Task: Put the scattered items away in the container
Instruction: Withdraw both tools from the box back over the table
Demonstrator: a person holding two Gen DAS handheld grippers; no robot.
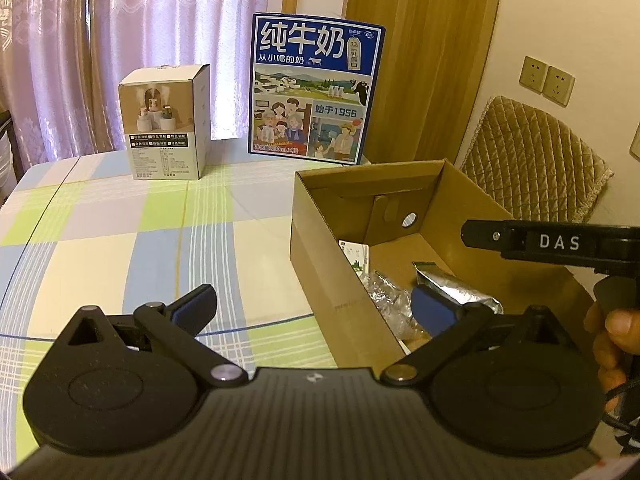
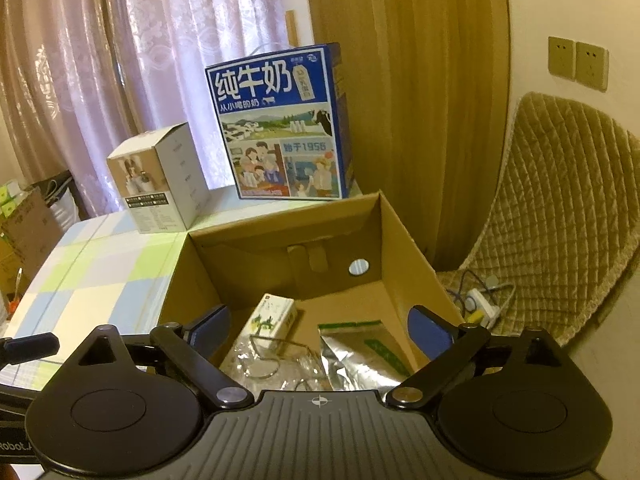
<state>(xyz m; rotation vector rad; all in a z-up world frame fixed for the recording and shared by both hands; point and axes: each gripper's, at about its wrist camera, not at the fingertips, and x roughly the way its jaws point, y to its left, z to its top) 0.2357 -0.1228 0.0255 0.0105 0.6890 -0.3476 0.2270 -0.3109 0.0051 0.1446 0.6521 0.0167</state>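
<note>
both tongs gape wide, empty: left tongs [image 1: 316, 312] at the cardboard box's [image 1: 320, 236] nine o'clock wall, right tongs [image 2: 320, 330] above the foil pouch [image 2: 360, 354] and small carton [image 2: 274, 320] inside.

Open-topped cardboard box [image 2: 400, 236] at table edge; free cloth to its left.

Above the box, clear entry through the open top, walls standing all round. On its floor, crowding the near half: small carton [image 2: 276, 320], silver foil pouch [image 2: 360, 356], crinkled clear plastic [image 2: 272, 364]; bare cardboard toward the far wall. Left of the box, wide open stretch of checked tablecloth [image 1: 120, 240]. At the far side, blocking: white product box [image 1: 168, 120] and tall blue milk case [image 1: 316, 88]. Right of the box, quilted chair [image 2: 560, 216] close by.
</note>
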